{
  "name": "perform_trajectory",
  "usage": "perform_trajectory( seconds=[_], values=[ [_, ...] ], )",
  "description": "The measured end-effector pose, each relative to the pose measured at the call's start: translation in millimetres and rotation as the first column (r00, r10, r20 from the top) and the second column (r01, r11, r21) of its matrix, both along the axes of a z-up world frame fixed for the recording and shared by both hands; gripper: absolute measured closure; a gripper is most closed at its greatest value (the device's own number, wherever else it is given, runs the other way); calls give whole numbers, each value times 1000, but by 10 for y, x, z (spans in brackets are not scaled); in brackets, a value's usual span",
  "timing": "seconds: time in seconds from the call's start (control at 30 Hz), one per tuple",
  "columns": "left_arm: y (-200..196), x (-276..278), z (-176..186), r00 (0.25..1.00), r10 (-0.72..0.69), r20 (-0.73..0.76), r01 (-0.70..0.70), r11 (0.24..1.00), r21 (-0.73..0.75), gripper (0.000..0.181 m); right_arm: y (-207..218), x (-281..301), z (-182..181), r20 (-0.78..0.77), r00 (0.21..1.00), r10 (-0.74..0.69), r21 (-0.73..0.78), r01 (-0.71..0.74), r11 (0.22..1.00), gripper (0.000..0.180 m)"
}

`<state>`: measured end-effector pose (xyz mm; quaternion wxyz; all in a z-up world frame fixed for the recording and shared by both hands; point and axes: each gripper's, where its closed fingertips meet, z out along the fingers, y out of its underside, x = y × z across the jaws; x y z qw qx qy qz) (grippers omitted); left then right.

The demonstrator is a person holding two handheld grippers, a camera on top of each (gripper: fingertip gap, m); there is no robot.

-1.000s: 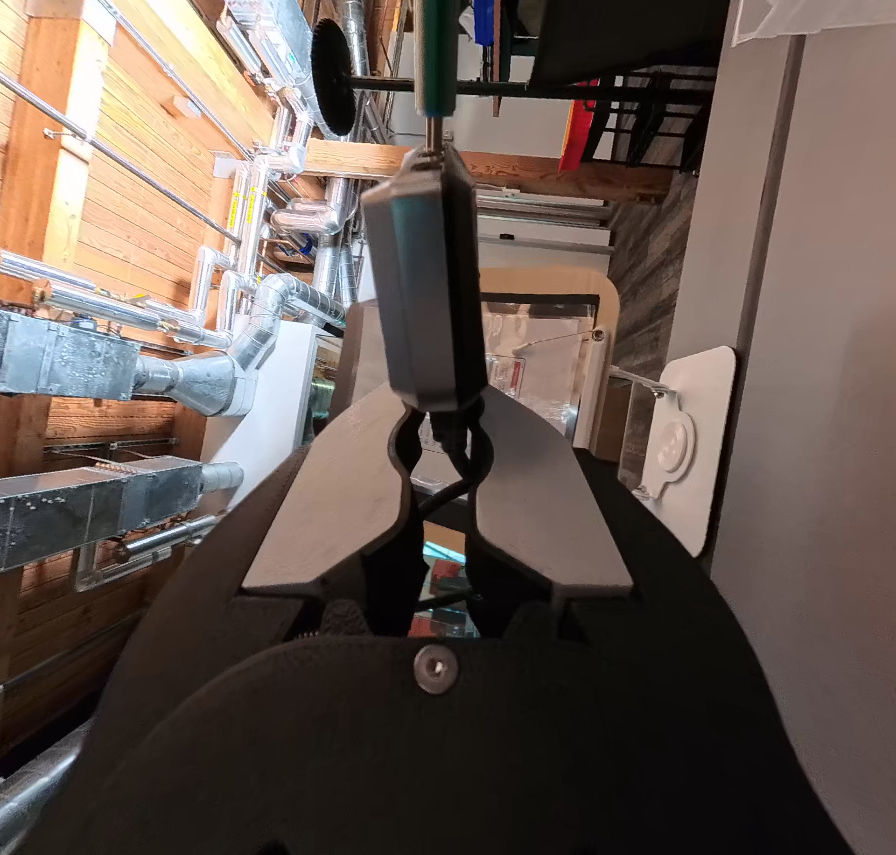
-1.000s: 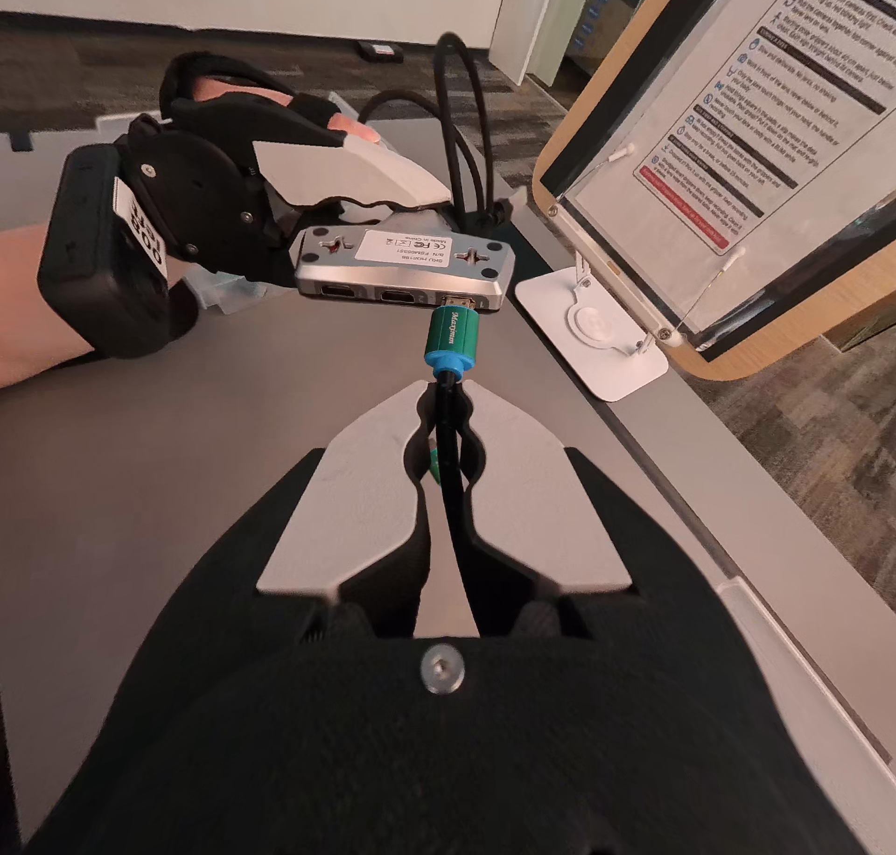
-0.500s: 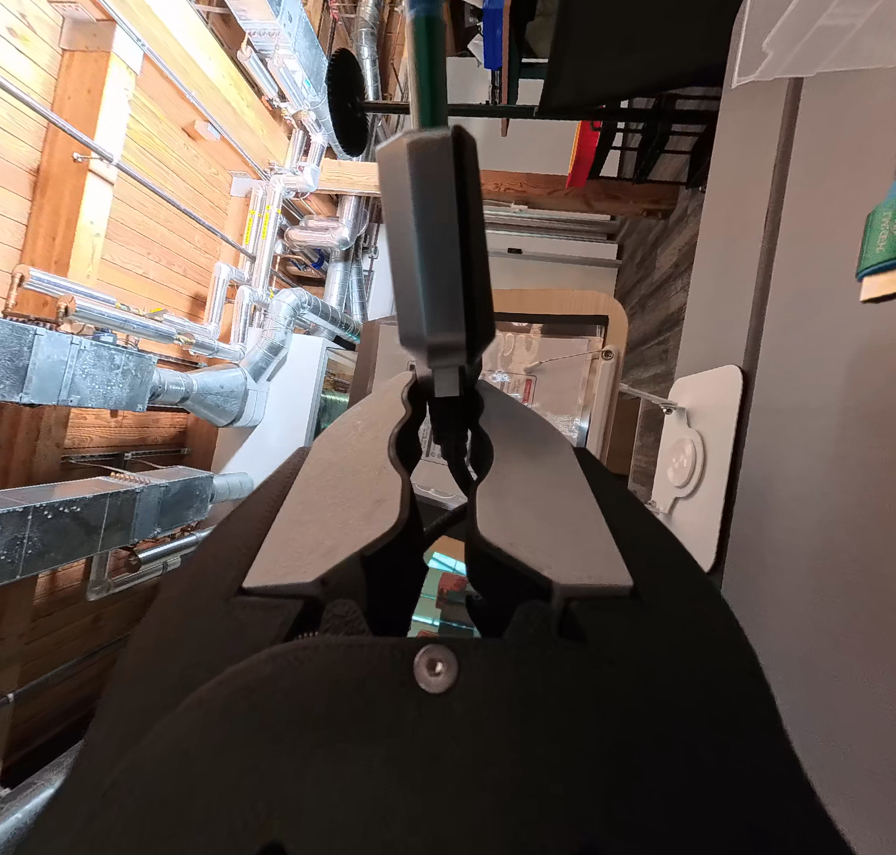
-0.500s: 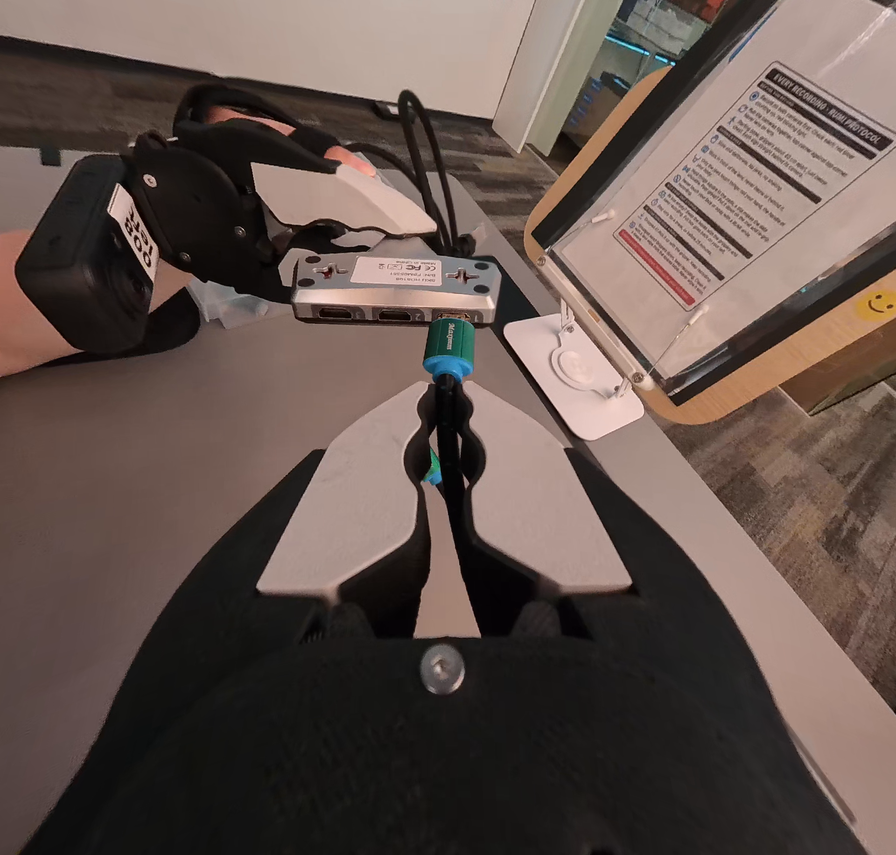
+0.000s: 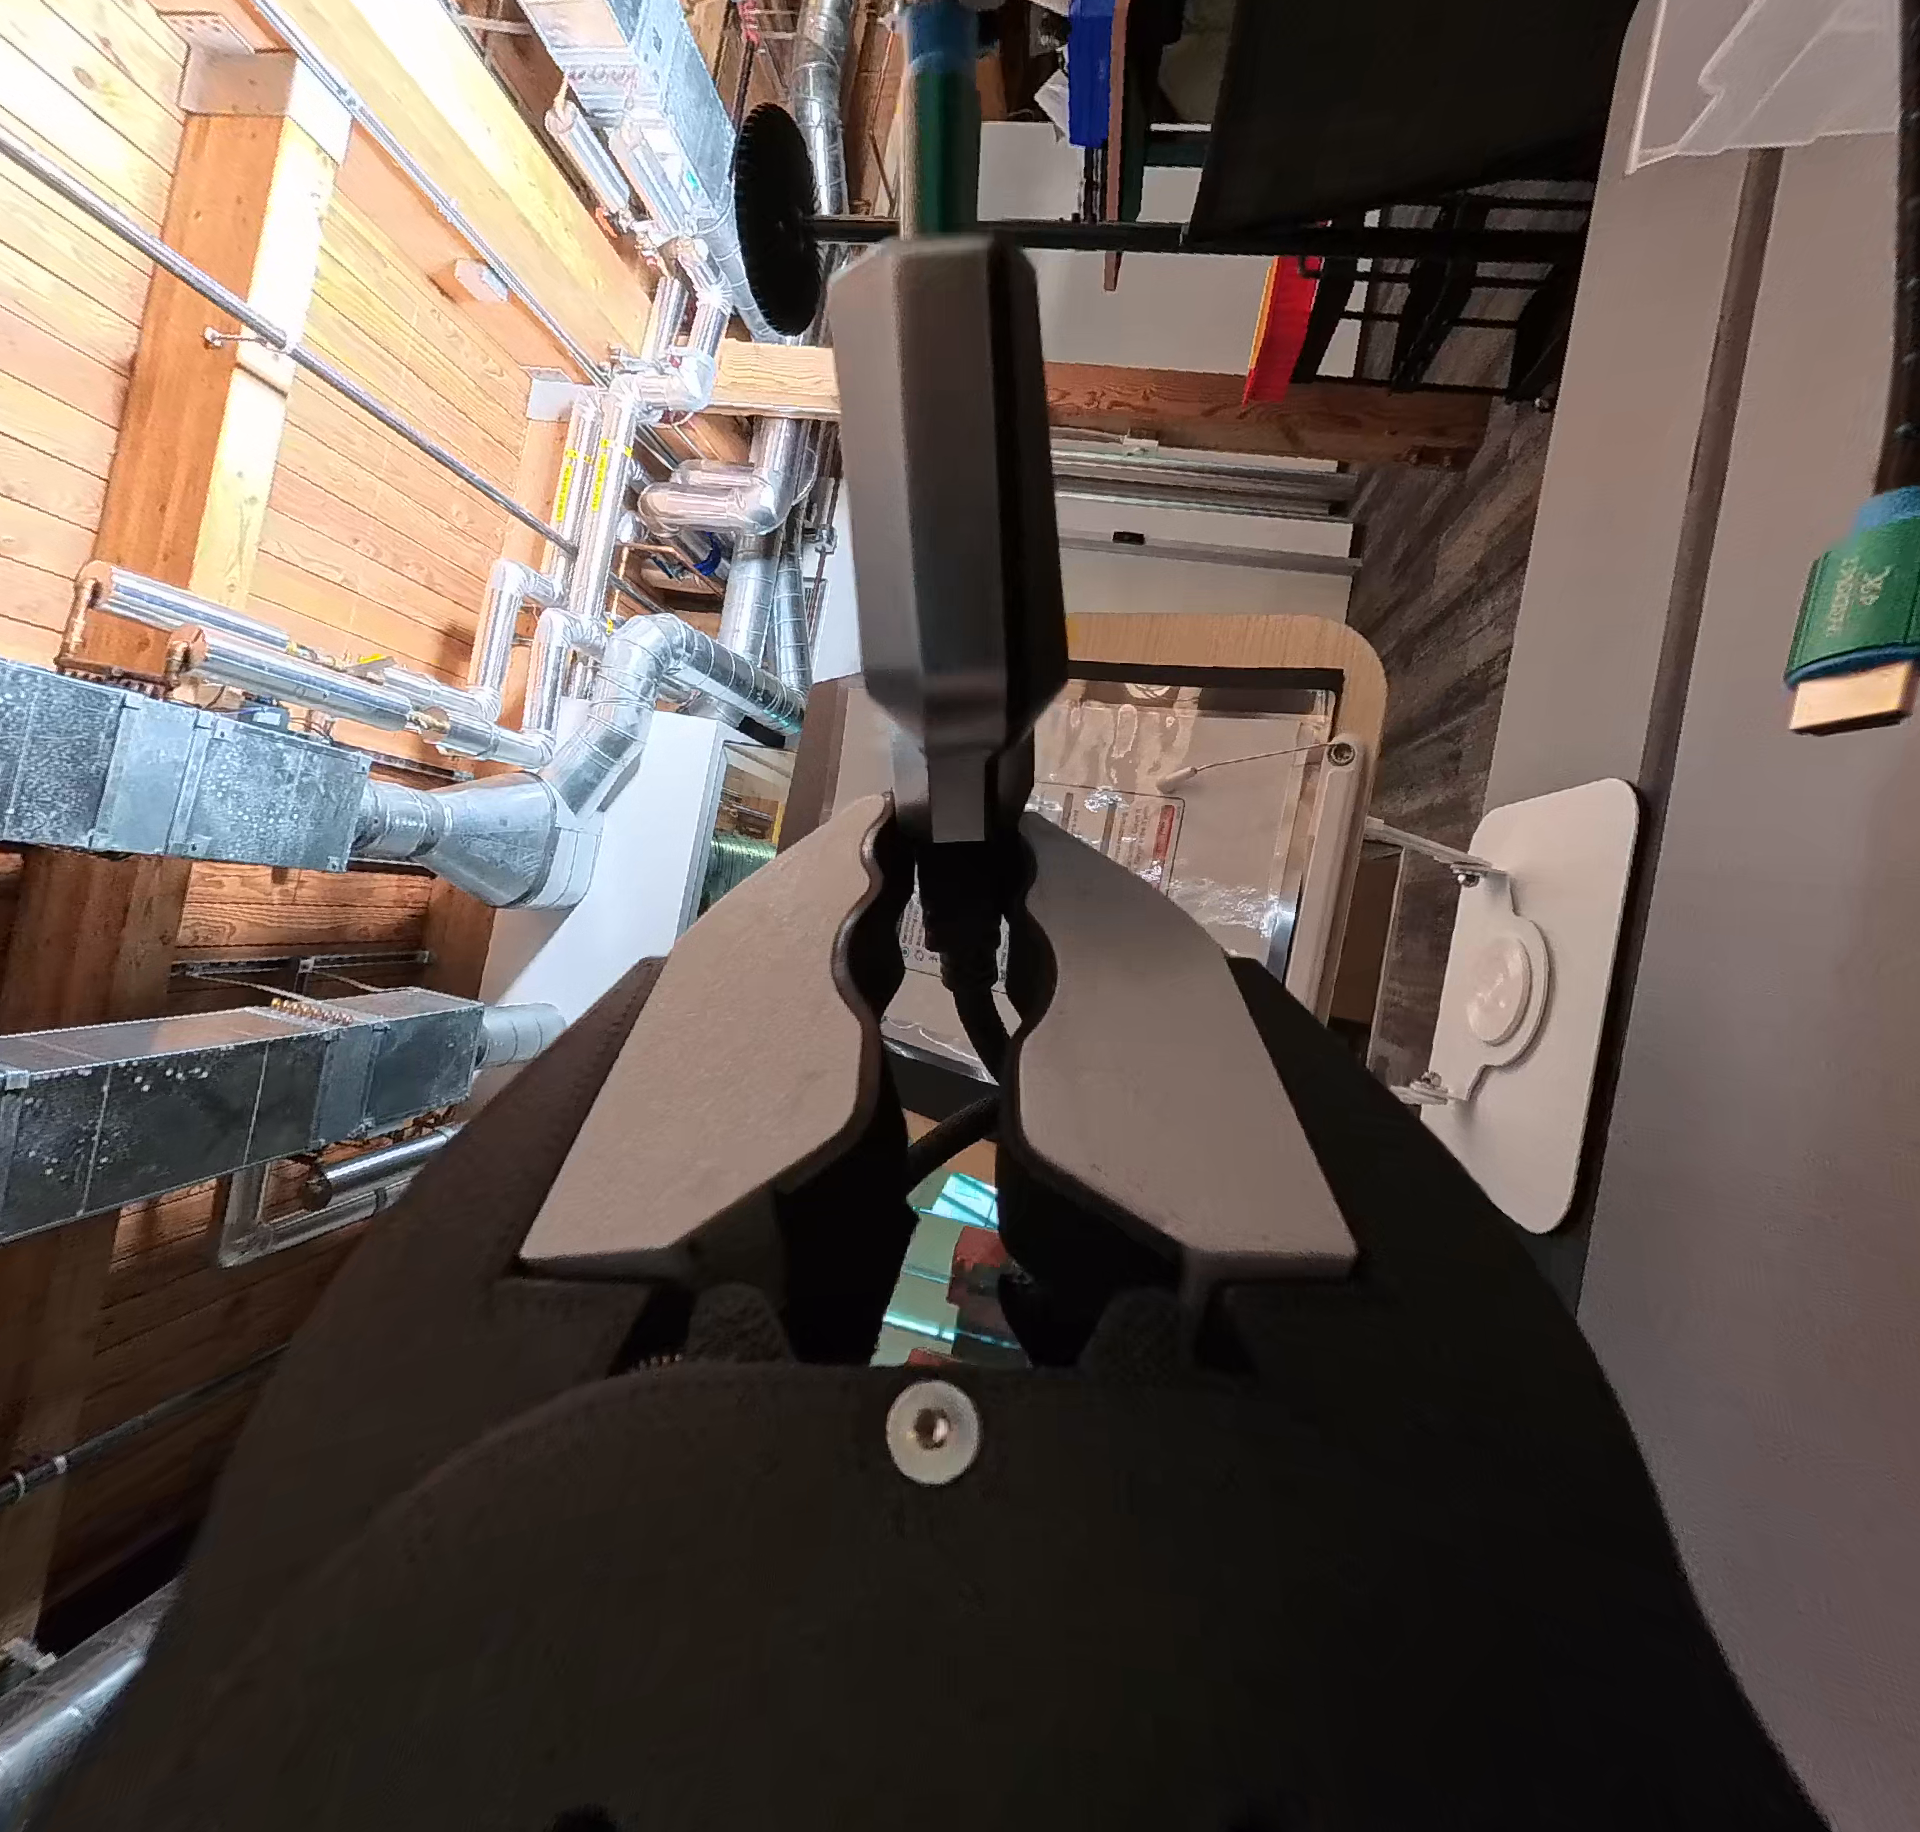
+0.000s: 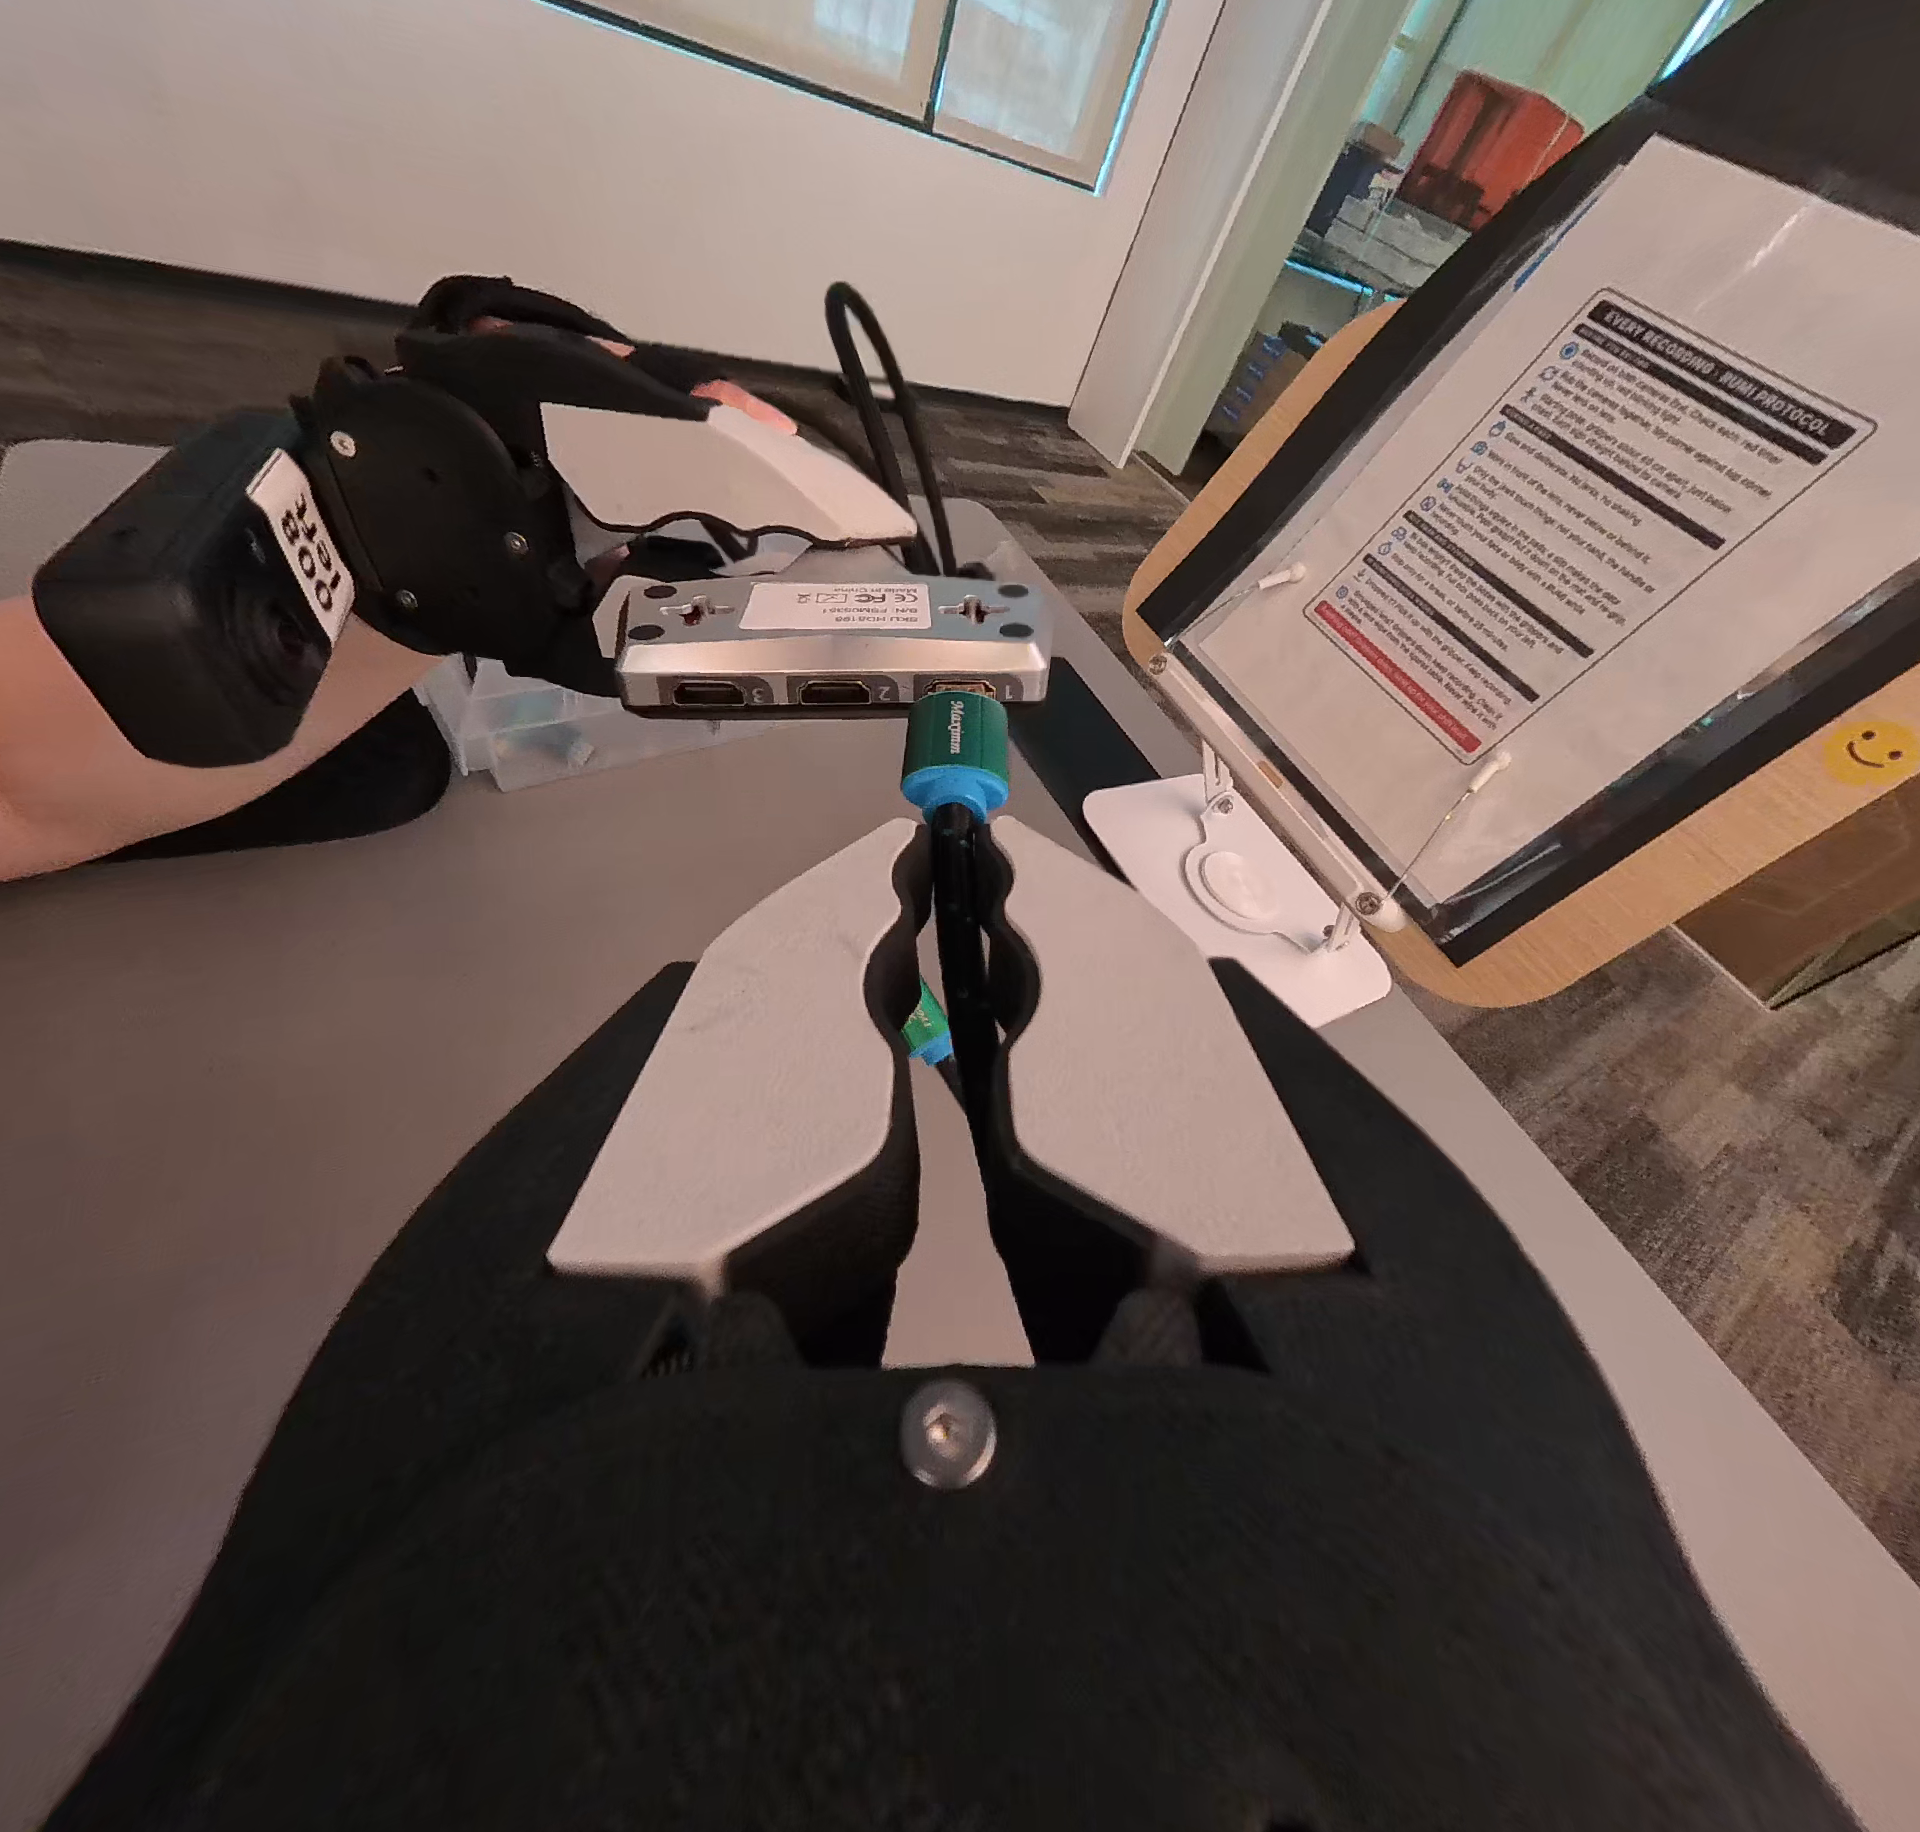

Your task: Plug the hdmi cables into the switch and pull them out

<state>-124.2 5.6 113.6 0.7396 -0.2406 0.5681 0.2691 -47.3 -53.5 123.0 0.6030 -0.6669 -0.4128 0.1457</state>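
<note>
The silver HDMI switch (image 6: 831,639) is held above the grey table (image 6: 312,1003), its three ports facing me in the right wrist view. My left gripper (image 6: 821,561) is shut on the switch's back end, where a black cable leaves it. In the left wrist view the left gripper (image 5: 956,826) shows the switch (image 5: 945,494) end-on. My right gripper (image 6: 956,832) is shut on the black cable just behind a green HDMI plug (image 6: 951,754). The plug's tip sits in the rightmost port; the plug also shows in the left wrist view (image 5: 940,151). A second green plug (image 5: 1860,629) lies loose on the table.
A sign holder (image 6: 1558,587) on a white base (image 6: 1236,878) stands at the table's right edge. A clear plastic box (image 6: 520,733) sits on the table under the left gripper. A person's forearm (image 6: 42,826) comes in from the left.
The green plug's metal tip, bare below the port a second ago, has gone into the rightmost port. Both grippers have kept their holds and tilted upward.
</note>
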Motion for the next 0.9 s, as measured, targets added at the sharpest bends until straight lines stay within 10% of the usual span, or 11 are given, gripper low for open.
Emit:
perform_trajectory(
  seconds=[0.9],
  values=[
    [-77, 68, -28, 999, -12, -44, 13, 1000, 27, 167, 3, 39, -13, -18, 1000, 24, -27, -24, 999, 168]
  ],
)
